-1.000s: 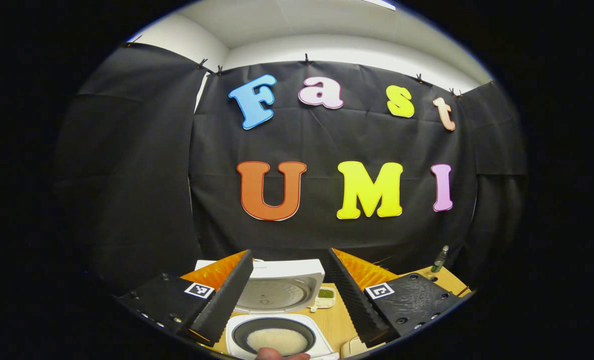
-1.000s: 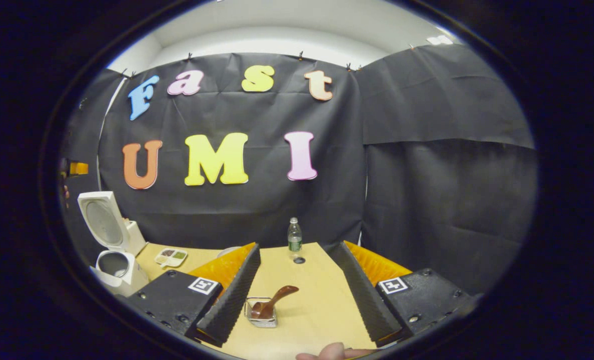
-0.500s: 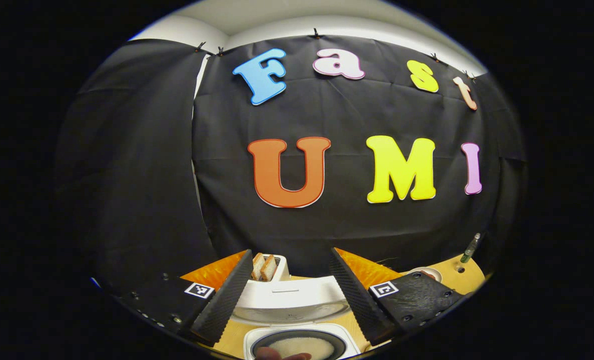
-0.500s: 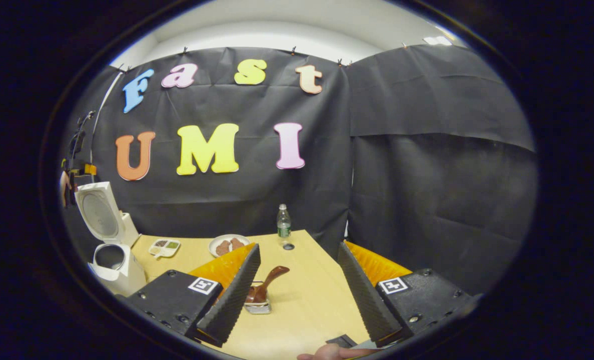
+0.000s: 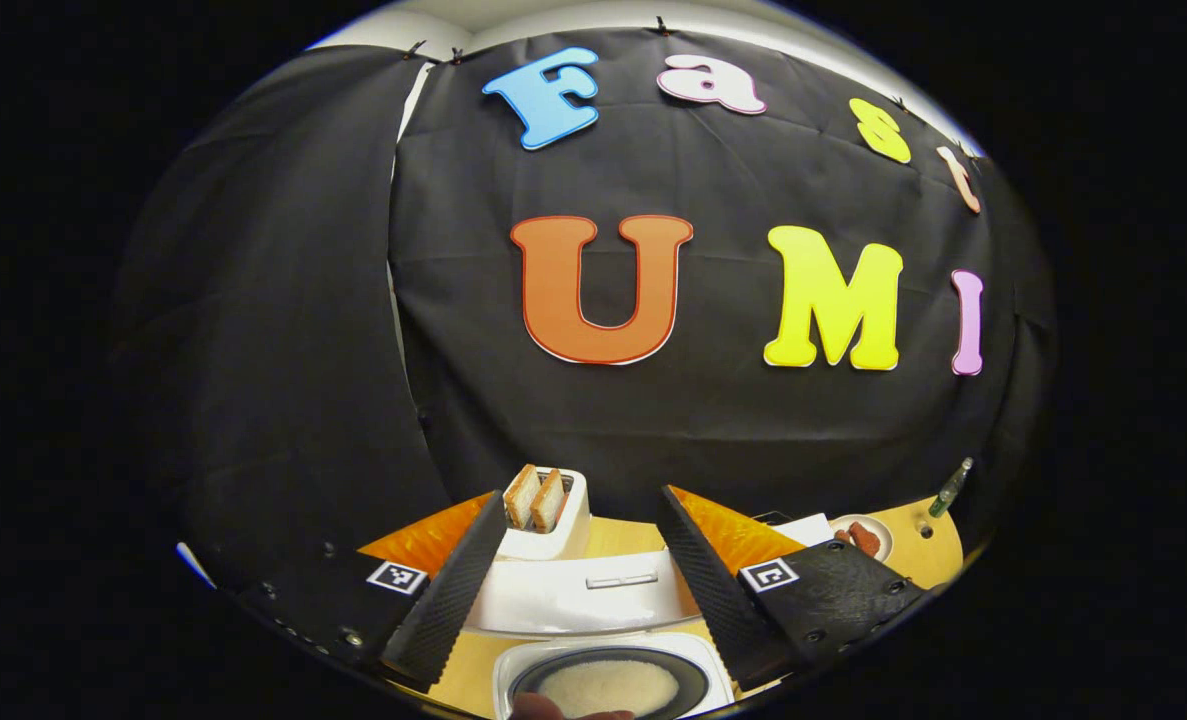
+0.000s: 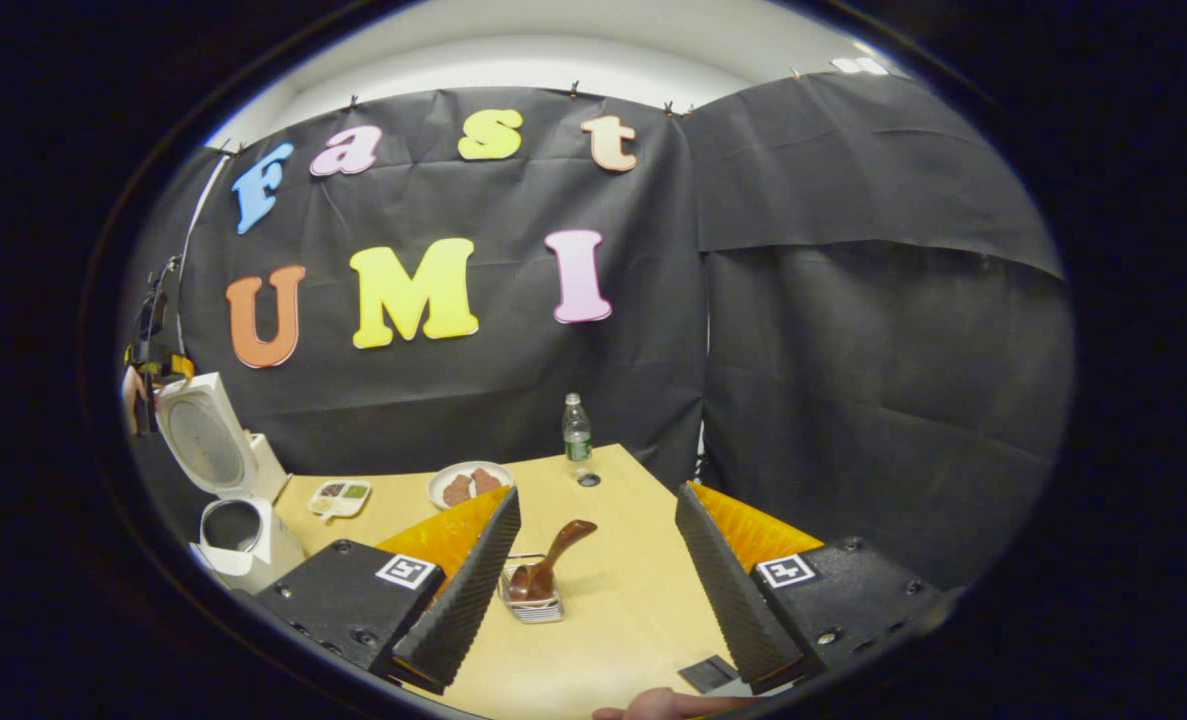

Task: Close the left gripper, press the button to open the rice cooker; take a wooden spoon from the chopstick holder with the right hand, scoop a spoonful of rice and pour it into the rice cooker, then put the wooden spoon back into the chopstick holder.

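The white rice cooker (image 5: 583,598) stands open just below my left gripper (image 5: 583,498), its lid (image 5: 593,585) raised and seen edge-on. White rice (image 5: 608,686) lies in its dark pot. My left gripper is open and holds nothing. In the right gripper view the cooker (image 6: 243,525) is at the far left with its lid (image 6: 201,447) upright. The brown wooden spoon (image 6: 551,562) leans in the small wire chopstick holder (image 6: 533,603) on the table, low between the fingers of my right gripper (image 6: 598,492). That gripper is open, above the holder and clear of the spoon.
A white toaster (image 5: 545,515) with two bread slices stands behind the cooker. The wooden table (image 6: 613,600) also bears a small divided dish (image 6: 339,497), a plate of food (image 6: 468,484), a water bottle (image 6: 576,440) and a small dark square (image 6: 709,672) at the near edge.
The left gripper has risen and moved forward over the cooker, bringing the toaster into sight. The right gripper view has shifted slightly; the spoon stays in its holder. Both stayed open.
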`<state>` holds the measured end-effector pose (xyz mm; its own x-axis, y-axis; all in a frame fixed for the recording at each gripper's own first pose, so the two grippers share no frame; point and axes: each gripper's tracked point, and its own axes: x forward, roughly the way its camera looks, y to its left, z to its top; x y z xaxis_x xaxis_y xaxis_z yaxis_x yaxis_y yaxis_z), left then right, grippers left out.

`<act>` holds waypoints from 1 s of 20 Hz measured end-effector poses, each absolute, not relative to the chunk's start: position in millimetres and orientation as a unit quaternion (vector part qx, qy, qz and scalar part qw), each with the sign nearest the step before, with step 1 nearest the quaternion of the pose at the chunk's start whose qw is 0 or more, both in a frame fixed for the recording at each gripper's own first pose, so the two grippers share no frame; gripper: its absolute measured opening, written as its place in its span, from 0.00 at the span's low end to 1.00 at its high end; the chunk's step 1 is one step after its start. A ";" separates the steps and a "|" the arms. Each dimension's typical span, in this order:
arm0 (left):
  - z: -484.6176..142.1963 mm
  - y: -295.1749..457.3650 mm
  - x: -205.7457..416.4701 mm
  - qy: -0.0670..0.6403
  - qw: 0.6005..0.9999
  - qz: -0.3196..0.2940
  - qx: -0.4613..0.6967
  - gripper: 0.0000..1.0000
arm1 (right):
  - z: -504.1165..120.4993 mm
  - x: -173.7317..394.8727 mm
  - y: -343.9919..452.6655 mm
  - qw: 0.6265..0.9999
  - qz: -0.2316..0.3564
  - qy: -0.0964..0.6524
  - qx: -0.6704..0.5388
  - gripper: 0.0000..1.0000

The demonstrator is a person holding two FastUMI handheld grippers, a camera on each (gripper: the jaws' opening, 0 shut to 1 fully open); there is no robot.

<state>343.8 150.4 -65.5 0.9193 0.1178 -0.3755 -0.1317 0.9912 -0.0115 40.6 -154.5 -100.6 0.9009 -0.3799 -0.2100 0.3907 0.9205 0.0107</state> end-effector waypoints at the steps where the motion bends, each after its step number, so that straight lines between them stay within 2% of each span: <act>1: -67.6 149.1 341.6 0.195 0.979 0.064 -0.019 0.99 | -102.3 43.1 -150.3 0.975 -0.192 0.105 0.027 1.00; 8: -78.2 132.7 285.6 0.221 0.974 0.050 -0.025 0.99 | -113.8 55.0 -122.7 0.983 -0.140 0.117 0.022 1.00; 15: -150.2 101.3 196.7 0.328 0.942 0.024 -0.072 0.96 | -116.8 64.9 -95.4 0.987 -0.097 0.125 0.025 1.00; 20: -184.8 94.6 160.4 0.371 0.924 0.022 -0.087 0.97 | -118.4 70.4 -81.0 0.989 -0.070 0.134 0.006 0.99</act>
<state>160.4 94.6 -184.8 0.7233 -0.0239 -0.6902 -0.1047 0.9841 -0.1437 70.4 -81.0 -118.4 0.9545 -0.1374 -0.2648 0.1407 0.9900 -0.0067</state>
